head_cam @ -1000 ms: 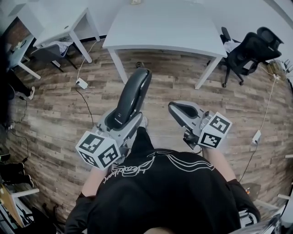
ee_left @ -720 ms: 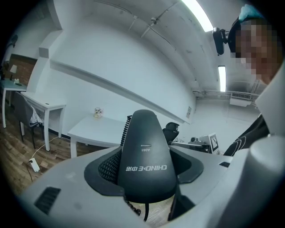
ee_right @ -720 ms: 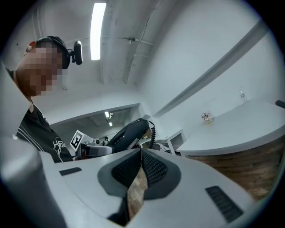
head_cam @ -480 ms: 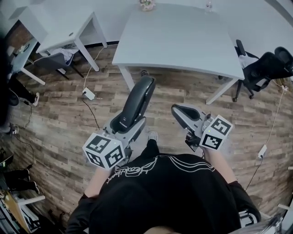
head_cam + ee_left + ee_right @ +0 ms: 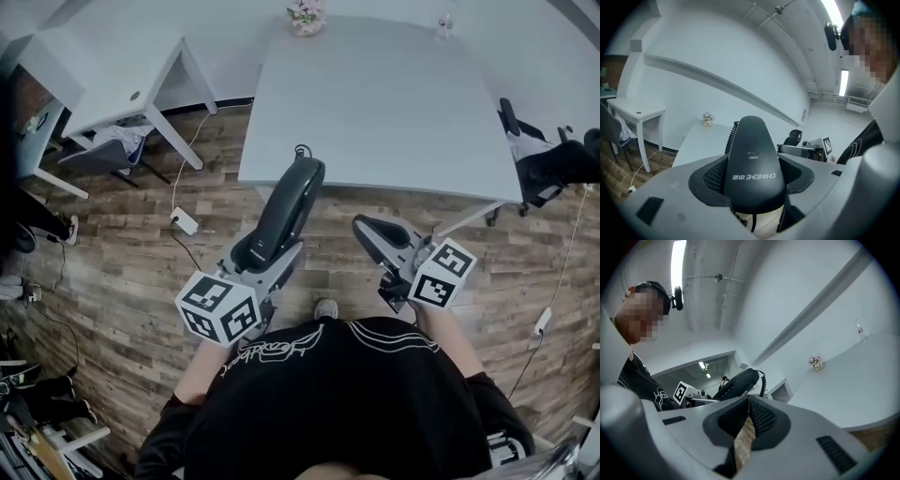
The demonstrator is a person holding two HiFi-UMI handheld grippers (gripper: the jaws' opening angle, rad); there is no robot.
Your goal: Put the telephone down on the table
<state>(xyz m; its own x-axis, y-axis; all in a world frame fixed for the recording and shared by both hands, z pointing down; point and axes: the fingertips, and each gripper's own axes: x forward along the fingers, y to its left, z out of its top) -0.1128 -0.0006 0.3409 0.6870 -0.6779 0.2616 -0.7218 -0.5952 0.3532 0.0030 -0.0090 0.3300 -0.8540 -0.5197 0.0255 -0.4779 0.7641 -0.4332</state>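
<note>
A black telephone handset with a coiled cord points away from me, its far end over the near edge of the white table. My left gripper is shut on the handset's lower end. In the left gripper view the handset fills the space between the jaws, with the table beyond. My right gripper hangs to the right of the handset, short of the table edge, shut with nothing in it. The right gripper view shows its pads almost meeting, and the handset off to the left.
A small flower pot and a glass stand at the table's far edge. A second white desk is at the left, a black office chair at the right. A power strip and cables lie on the wooden floor.
I have stepped towards the white table, which is now closer and larger. The handset's tip has gone from over the floor to over the table's near edge. Neither gripper's jaws have moved.
</note>
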